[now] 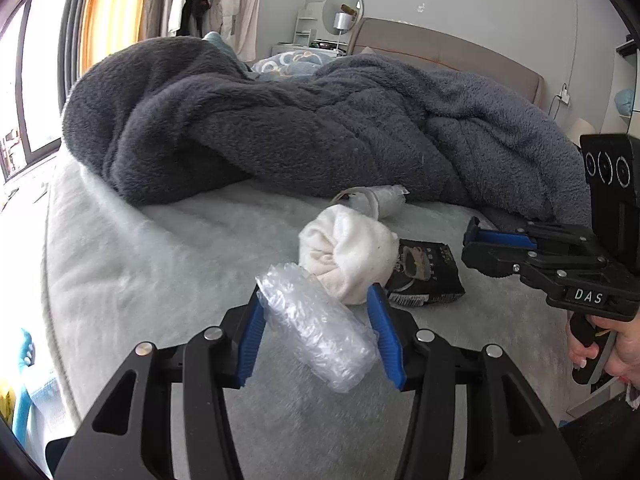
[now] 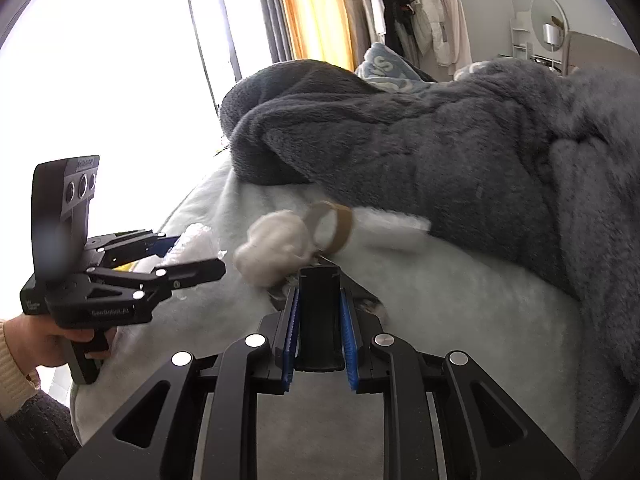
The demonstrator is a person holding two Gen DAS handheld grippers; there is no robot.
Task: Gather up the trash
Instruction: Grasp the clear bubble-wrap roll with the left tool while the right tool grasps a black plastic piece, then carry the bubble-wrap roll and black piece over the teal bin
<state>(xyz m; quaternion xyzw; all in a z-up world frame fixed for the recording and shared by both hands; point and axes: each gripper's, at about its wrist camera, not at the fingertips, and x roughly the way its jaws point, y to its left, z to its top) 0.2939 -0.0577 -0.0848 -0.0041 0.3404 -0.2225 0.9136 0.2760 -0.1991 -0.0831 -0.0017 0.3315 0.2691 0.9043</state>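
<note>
In the left wrist view my left gripper point(image 1: 316, 292) is shut on a crumpled wad of clear plastic wrap point(image 1: 320, 332), with both blue pads against it. Just beyond lie a white balled-up cloth point(image 1: 348, 256), a black snack packet point(image 1: 428, 276) and a tape roll with plastic point(image 1: 372, 200). My right gripper point(image 2: 320, 292) is shut on a narrow black piece point(image 2: 320, 320) that fills the gap between its pads. It hovers over the packet, close to the white ball point(image 2: 276, 248) and the brown tape ring point(image 2: 332, 228). From the side, the right gripper point(image 1: 470, 240) sits right of the packet.
All this lies on a pale fluffy bed cover point(image 1: 160, 260). A bunched grey fleece blanket point(image 1: 320, 120) rises behind the trash. A person's hand point(image 1: 616, 352) holds the right tool. The bed edge and a window are to the left; a clothes rack point(image 2: 404, 8) stands behind.
</note>
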